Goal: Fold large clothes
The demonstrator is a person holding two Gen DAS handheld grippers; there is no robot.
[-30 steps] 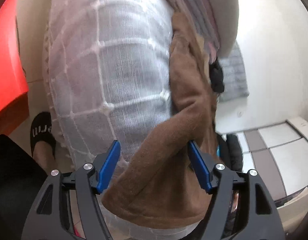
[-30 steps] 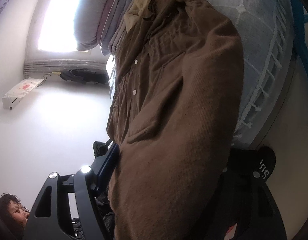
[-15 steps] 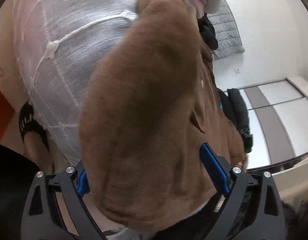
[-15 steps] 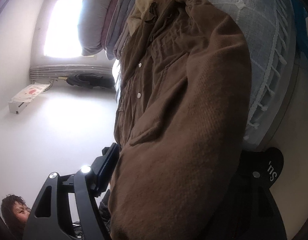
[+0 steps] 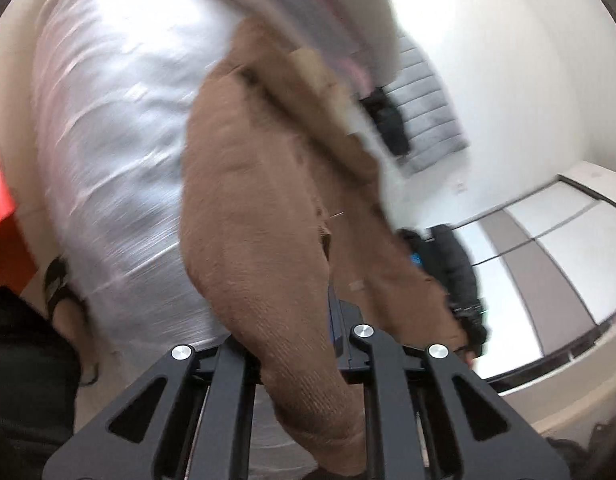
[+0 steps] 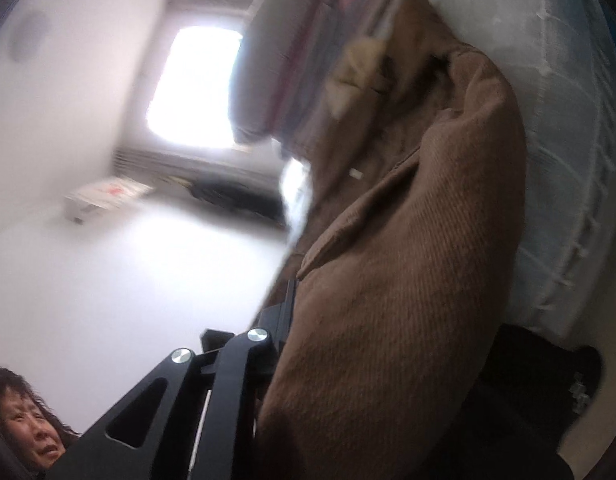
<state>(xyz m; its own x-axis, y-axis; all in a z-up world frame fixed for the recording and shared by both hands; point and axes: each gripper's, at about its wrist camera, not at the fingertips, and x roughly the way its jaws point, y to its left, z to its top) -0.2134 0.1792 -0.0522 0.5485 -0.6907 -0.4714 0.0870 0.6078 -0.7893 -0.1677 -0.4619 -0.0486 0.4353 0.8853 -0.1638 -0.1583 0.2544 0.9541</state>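
Both your left gripper (image 5: pixel 304 344) and right gripper (image 6: pixel 308 320) pinch the brown corduroy jacket (image 5: pixel 260 208) between closed fingers; thick cloth bunched there may slip free

the left gripper (image 5: pixel 308 340), at the frame's bottom centre, is clamped on a brown jacket (image 5: pixel 260 208) sleeve; a white bedspread (image 5: pixel 116 140) fills the upper left.
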